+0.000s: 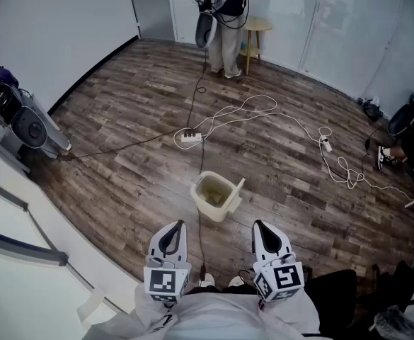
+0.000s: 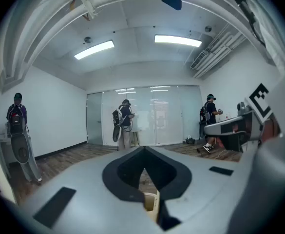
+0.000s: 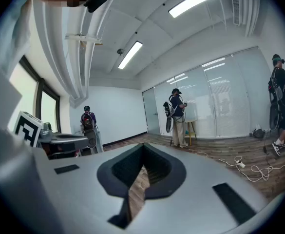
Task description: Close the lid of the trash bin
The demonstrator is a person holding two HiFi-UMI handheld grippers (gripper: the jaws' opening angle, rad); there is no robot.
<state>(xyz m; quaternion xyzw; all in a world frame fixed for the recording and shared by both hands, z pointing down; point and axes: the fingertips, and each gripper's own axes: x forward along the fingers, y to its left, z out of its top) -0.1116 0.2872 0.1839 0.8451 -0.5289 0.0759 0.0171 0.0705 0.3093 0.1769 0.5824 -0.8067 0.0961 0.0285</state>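
Head view: cream plastic trash bin (image 1: 214, 195) stood open on the wood floor (image 1: 122, 168), lid (image 1: 238, 189) raised at its right. The left gripper (image 1: 179, 227) and right gripper (image 1: 259, 226) hung well short.
Left gripper view: jaws together, empty.
Right gripper view: likewise.
Judged best: nudge lid over gently with shut tips.

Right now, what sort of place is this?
Likely a bare office room used as a recording space: wood-plank floor, frosted glass partition, a power strip lying mid-floor, and a person wearing a backpack rig.
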